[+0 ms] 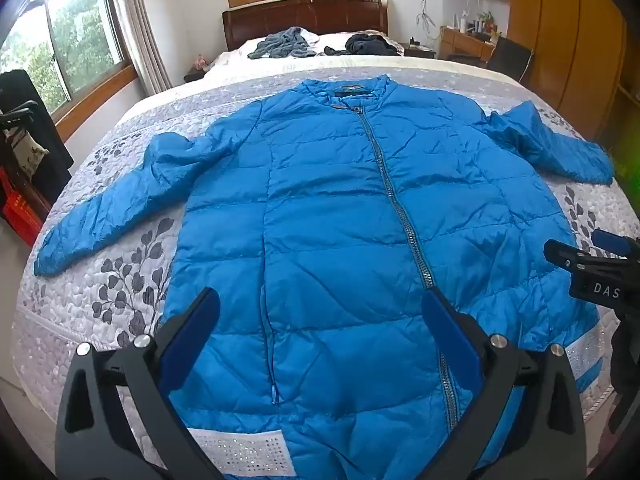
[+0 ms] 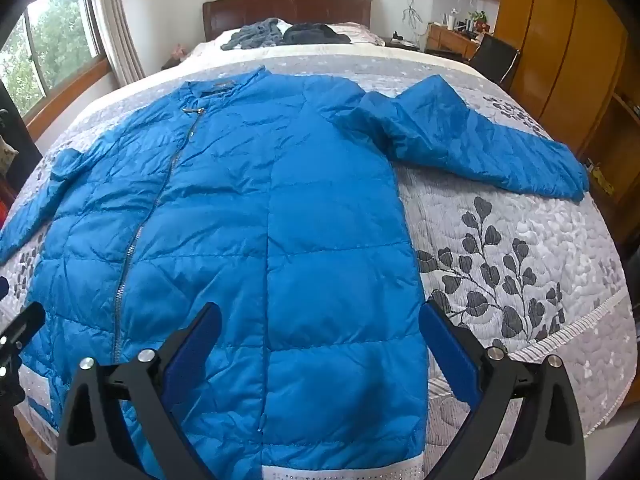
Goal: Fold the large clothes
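blue puffer jacket [image 1: 340, 208] is lying flat on the bed [image 2: 520, 208], collar pointing at 12 o'clock. left gripper [image 1: 320, 344] and right gripper [image 2: 320, 344] are both hovering wide open over the hem, holding nothing, each nearer its own sleeve.

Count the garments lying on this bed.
3. The blue jacket lies spread flat on the near half of the bed. A grey garment and a dark garment lie bunched side by side near the headboard. More may hide in those heaps.
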A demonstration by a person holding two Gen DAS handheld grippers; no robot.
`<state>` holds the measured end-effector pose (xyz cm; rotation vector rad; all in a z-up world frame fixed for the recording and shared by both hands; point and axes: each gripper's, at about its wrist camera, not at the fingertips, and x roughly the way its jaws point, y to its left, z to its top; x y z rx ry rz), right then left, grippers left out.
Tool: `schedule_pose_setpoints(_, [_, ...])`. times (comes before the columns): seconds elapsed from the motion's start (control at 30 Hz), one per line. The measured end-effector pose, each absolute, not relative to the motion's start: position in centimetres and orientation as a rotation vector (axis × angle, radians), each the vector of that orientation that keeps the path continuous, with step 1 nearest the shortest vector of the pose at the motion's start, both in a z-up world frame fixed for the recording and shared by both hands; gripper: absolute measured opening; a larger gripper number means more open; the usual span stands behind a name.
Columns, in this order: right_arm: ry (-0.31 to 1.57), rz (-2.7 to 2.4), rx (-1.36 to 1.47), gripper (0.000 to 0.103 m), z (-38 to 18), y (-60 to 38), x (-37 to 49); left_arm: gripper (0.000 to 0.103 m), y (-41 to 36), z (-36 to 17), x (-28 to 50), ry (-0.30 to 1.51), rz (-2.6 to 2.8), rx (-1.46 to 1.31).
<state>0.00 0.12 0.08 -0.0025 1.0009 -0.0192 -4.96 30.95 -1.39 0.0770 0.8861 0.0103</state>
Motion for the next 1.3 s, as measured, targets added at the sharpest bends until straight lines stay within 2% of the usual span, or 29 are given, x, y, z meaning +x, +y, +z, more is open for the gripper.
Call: schedule_pose_setpoints(1.3, [0.988, -0.012, -0.001, 0.099, -0.1, 0.3, -0.1, 0.1, 31.9, -1.6, -4.4, 0.897, 0.036, 0.057])
